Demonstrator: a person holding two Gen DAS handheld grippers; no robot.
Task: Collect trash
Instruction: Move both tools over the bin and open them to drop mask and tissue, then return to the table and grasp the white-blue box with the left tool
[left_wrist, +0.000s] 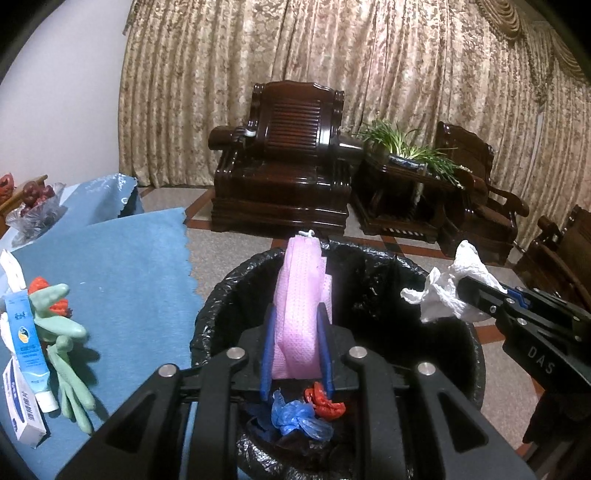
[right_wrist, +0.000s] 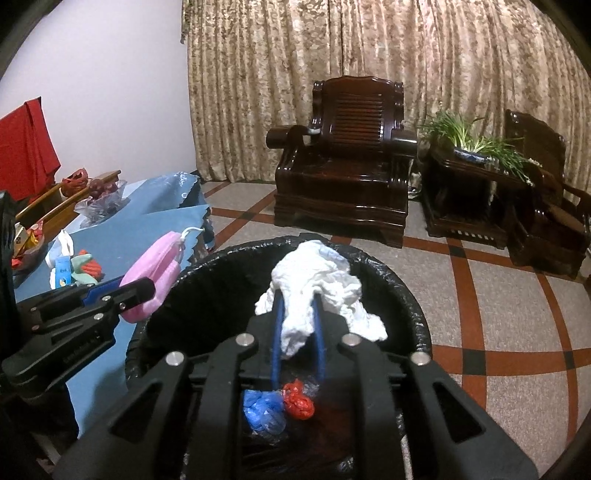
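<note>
Only the right wrist view shows a red cloth on the wall

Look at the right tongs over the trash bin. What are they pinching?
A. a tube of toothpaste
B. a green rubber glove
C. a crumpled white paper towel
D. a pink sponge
C: the right tongs are pinched on the crumpled white paper towel above the black-lined trash bin; the pink sponge is in the left tongs.

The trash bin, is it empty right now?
No, the trash bin already holds a knotted blue bag and a crumpled red bag at its bottom.
</note>
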